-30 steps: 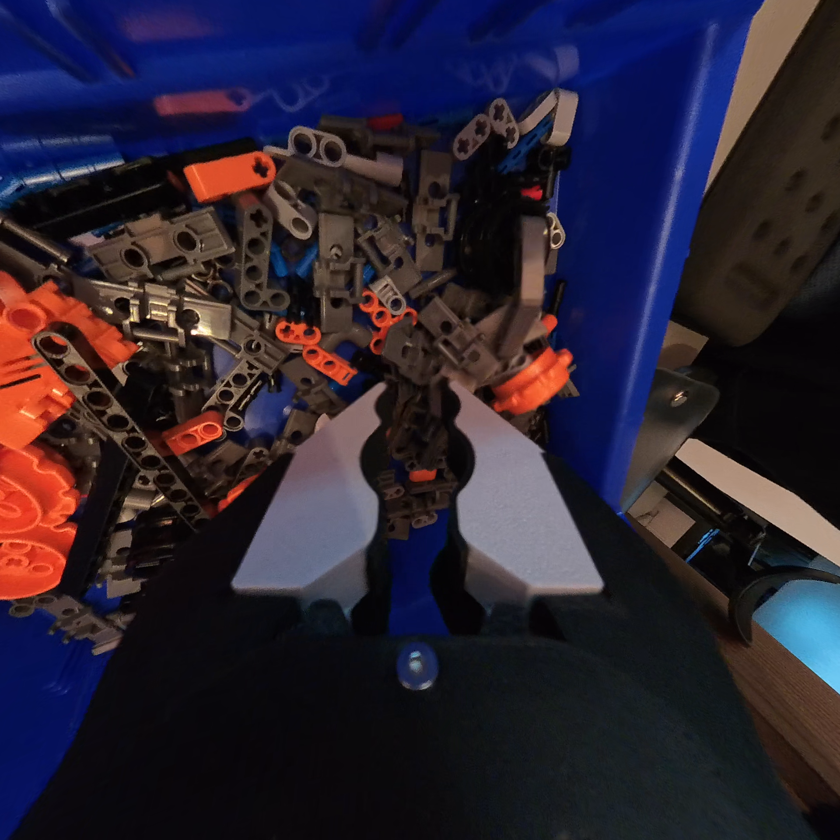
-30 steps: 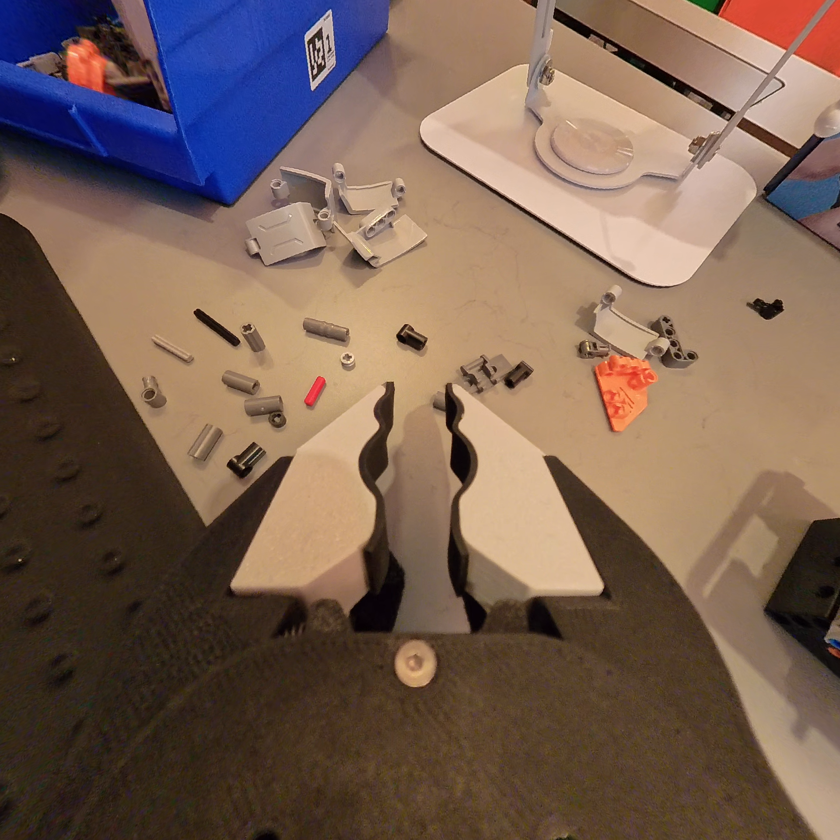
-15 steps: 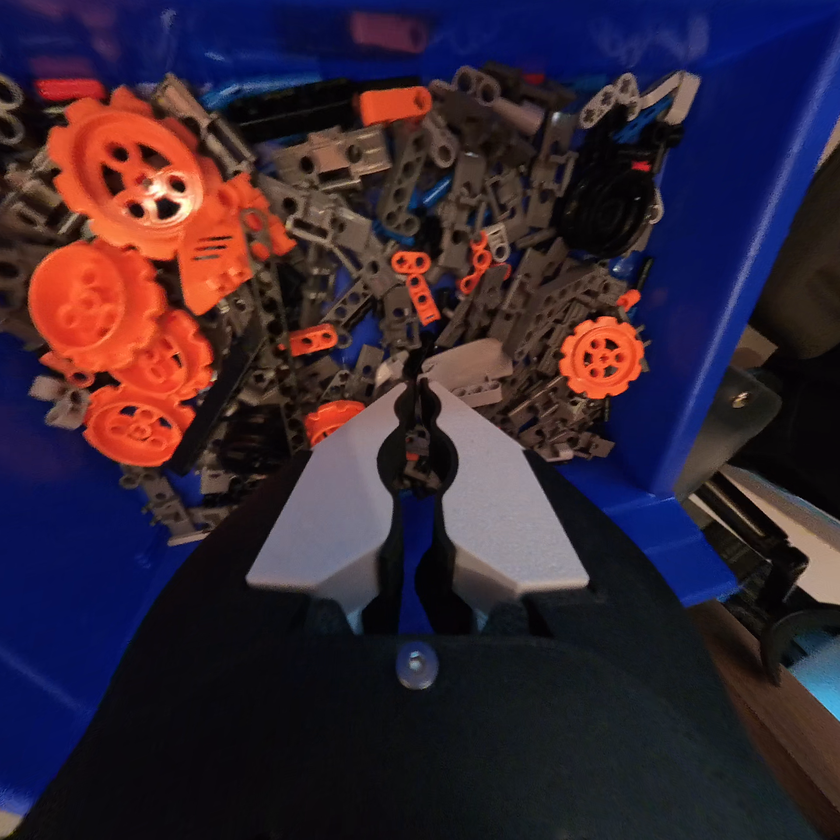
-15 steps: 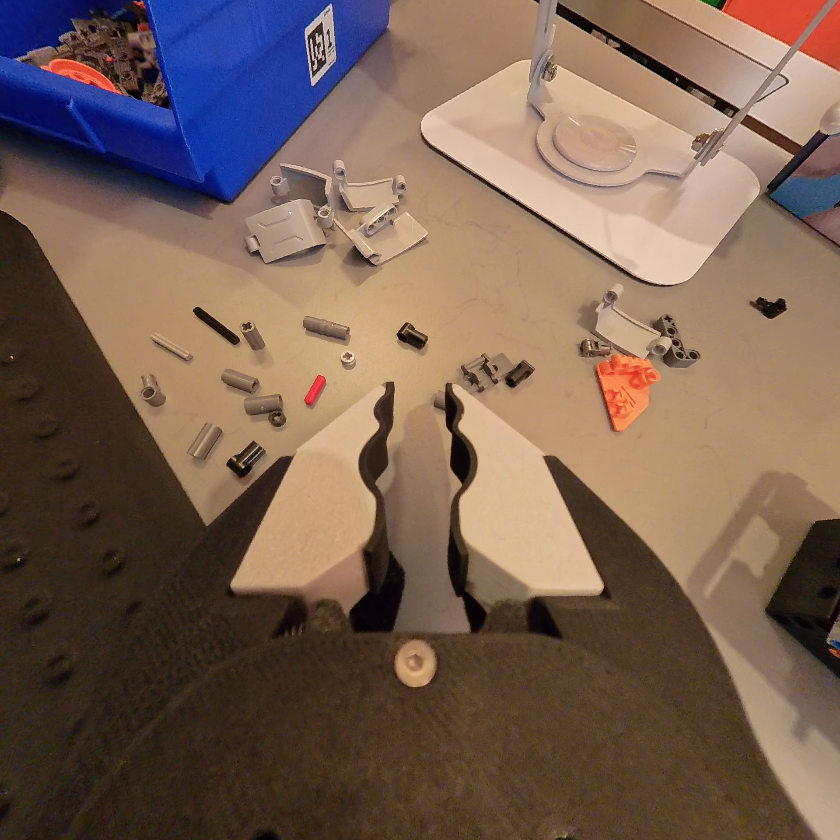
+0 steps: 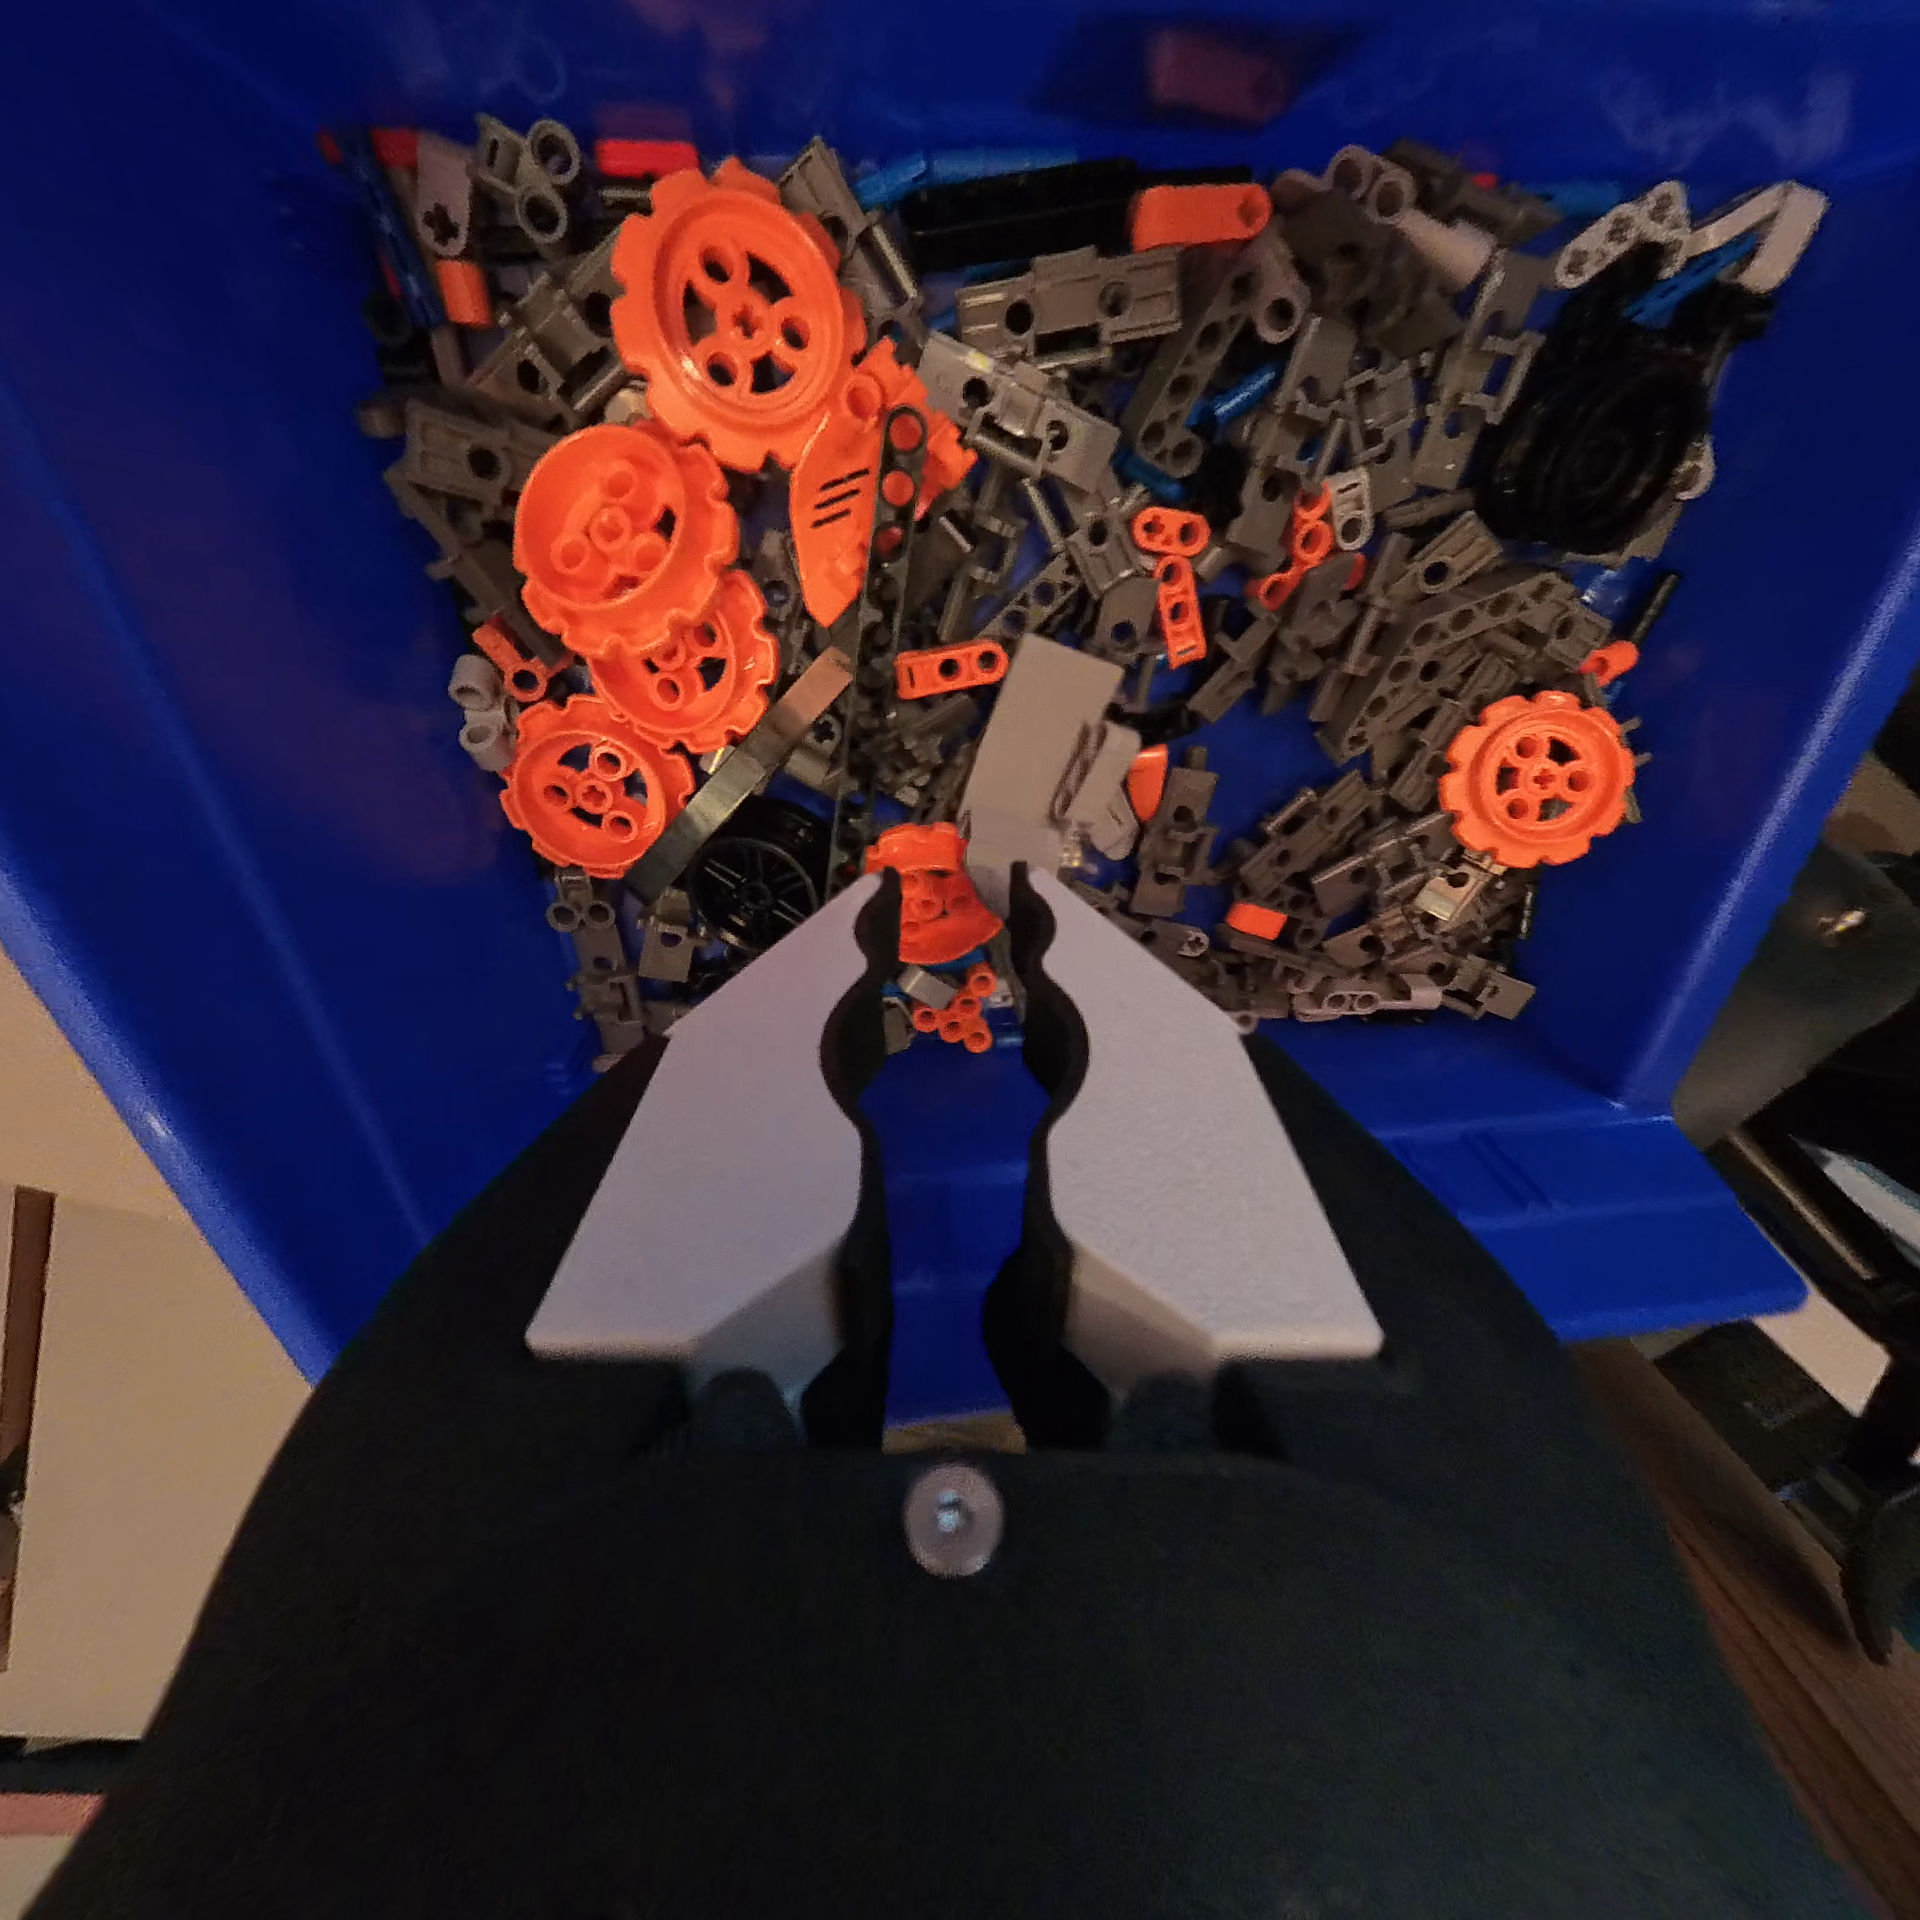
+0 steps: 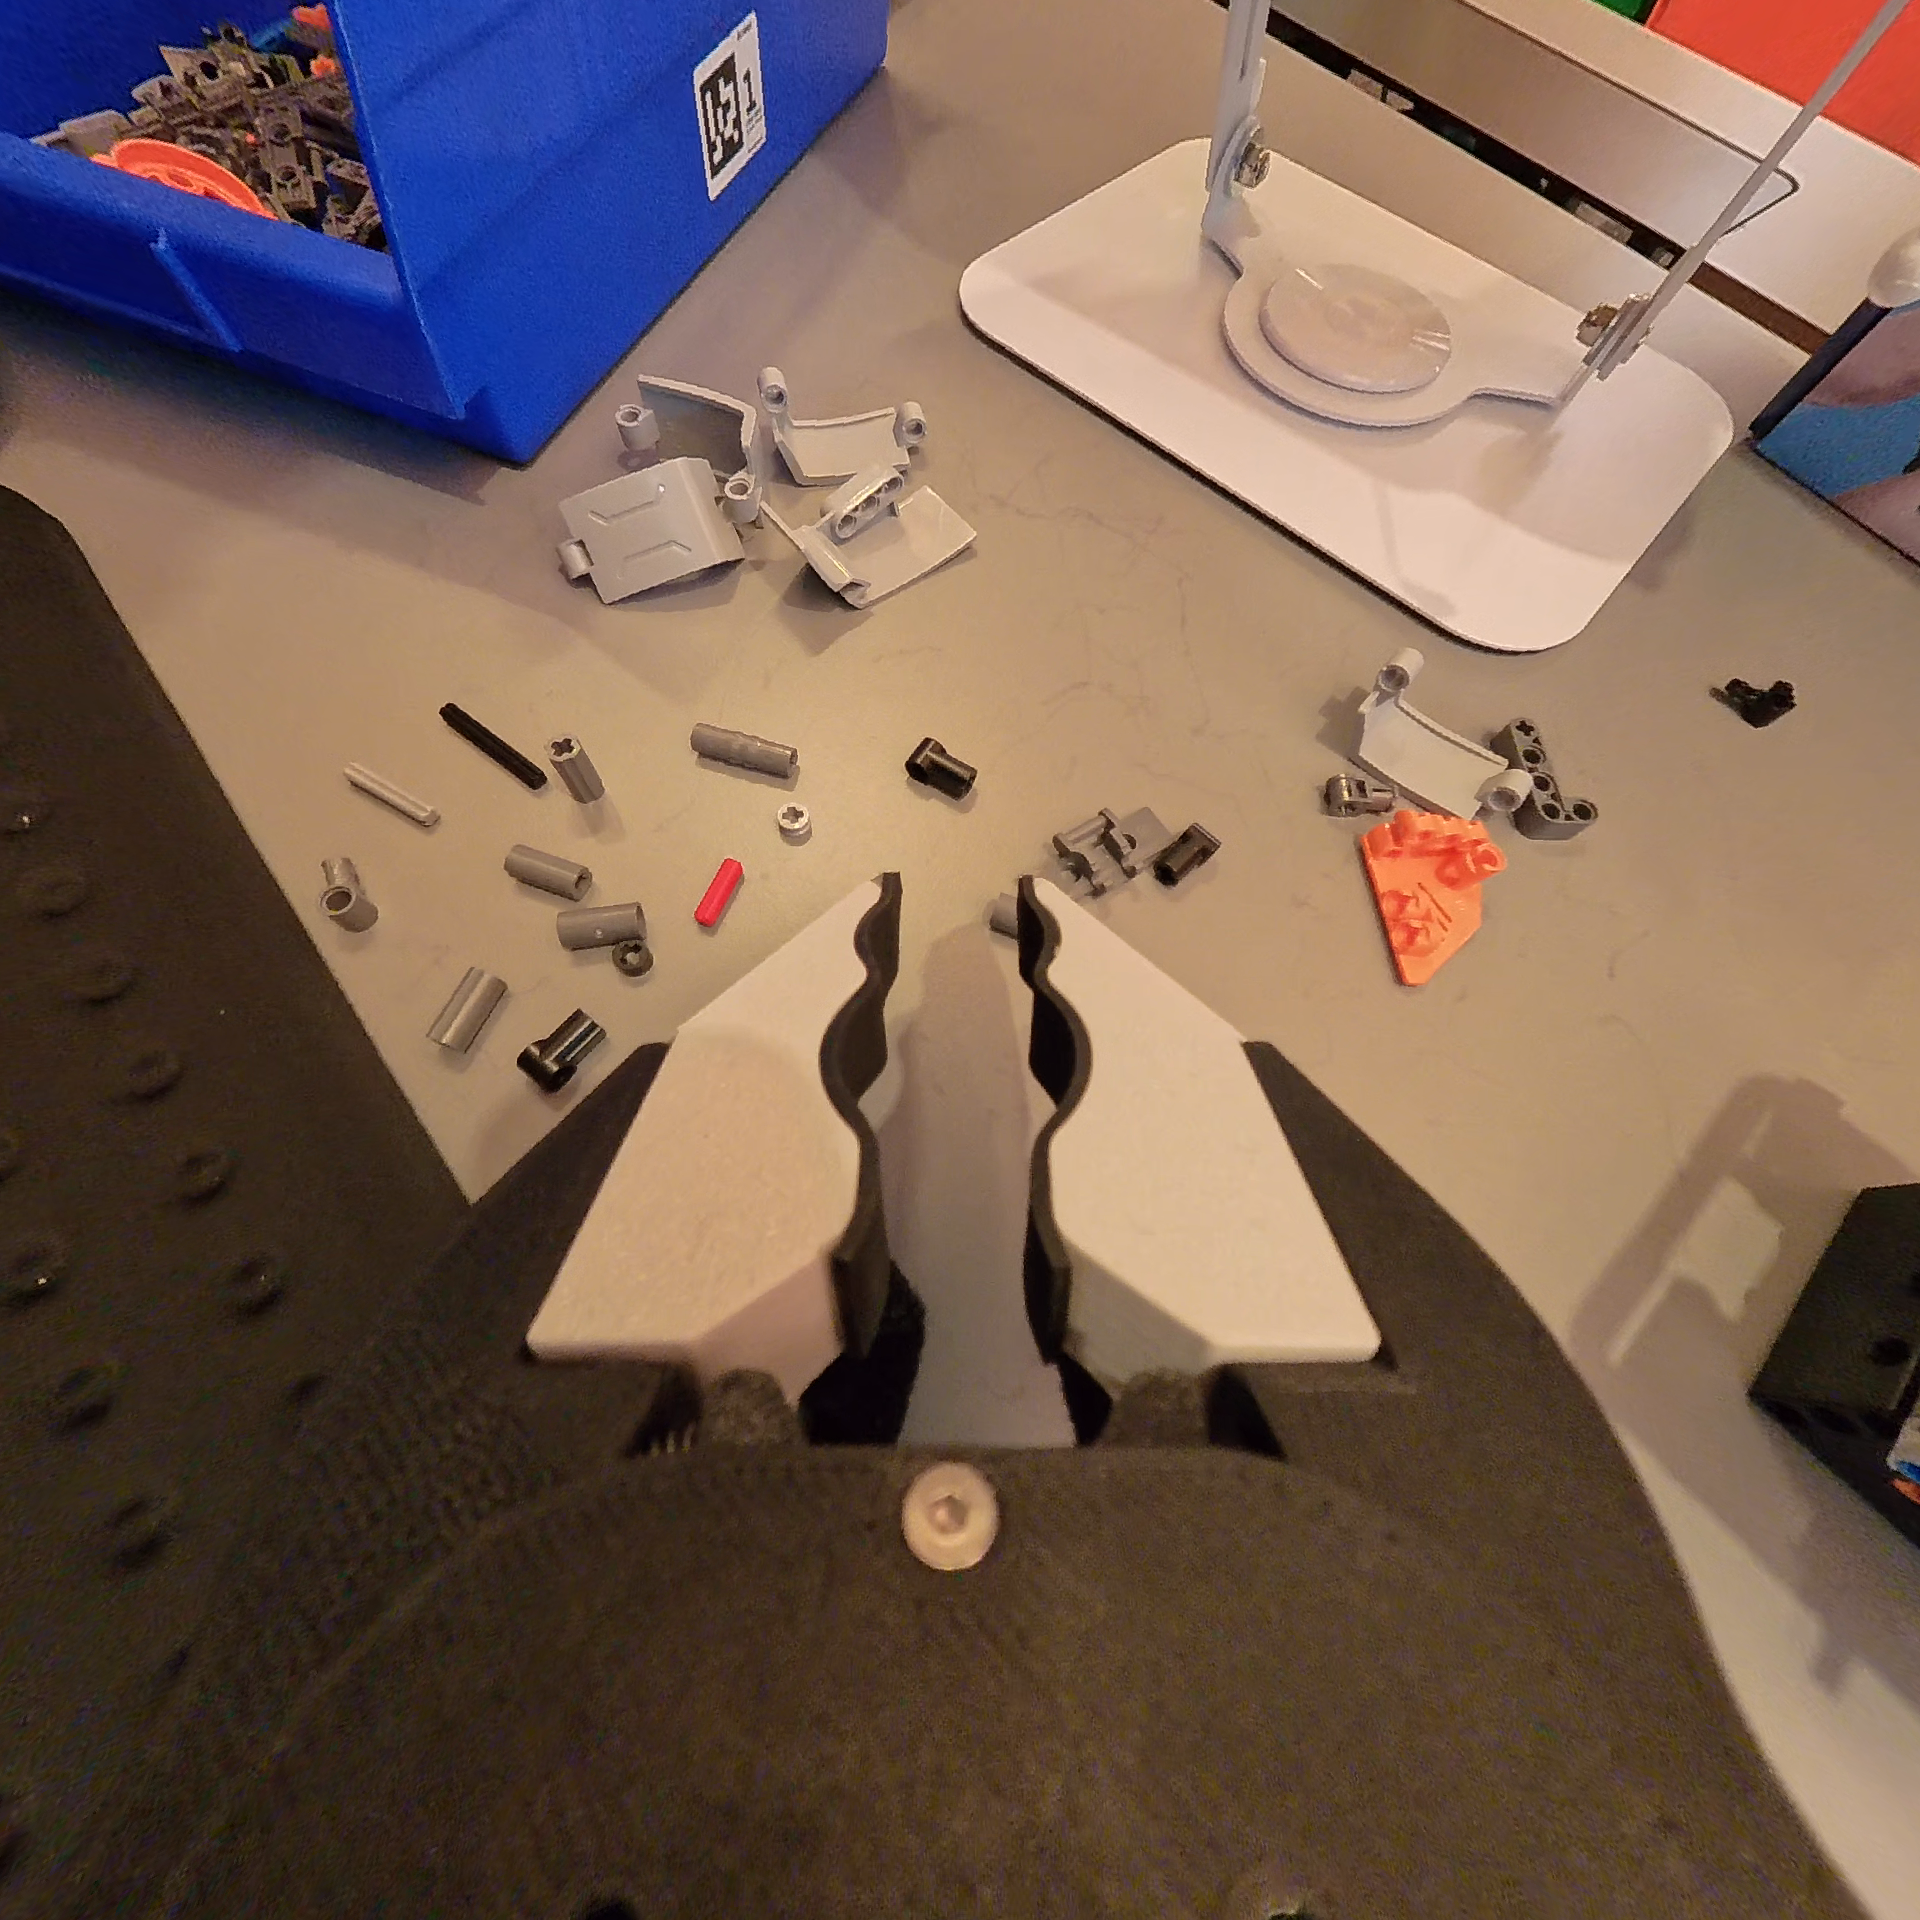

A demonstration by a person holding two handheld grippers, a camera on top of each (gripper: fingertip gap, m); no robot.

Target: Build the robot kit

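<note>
My left gripper (image 5: pixel 954 883) hangs open over a blue bin (image 5: pixel 208 623) filled with grey, black and orange building pieces. A light grey curved panel (image 5: pixel 1039 738) lies just past its tips, close to the right fingertip; I cannot tell if they touch. An orange toothed piece (image 5: pixel 935 904) shows between the tips, down in the pile. My right gripper (image 6: pixel 961 888) is open and empty above the grey table (image 6: pixel 1039 644). A small grey piece (image 6: pixel 1003 914) lies by its right tip, and a grey connector (image 6: pixel 1101 847) and a black one (image 6: pixel 1184 854) lie just beyond.
Orange gears (image 5: pixel 738 322) and a black tyre (image 5: pixel 1590 447) lie in the bin, which stands far left (image 6: pixel 540 208). On the table are grey panels (image 6: pixel 665 525), a red pin (image 6: pixel 719 890), an orange triangular panel (image 6: pixel 1429 894), a white stand base (image 6: pixel 1455 520) and a black block (image 6: pixel 1849 1340). My right gripper is the nearer one to the grey connector (image 6: pixel 1101 847): about 4 cm, against 35 cm.
The left gripper closed almost fully in the pile, then drew back out of the bin and opened again. The right gripper has barely moved.
</note>
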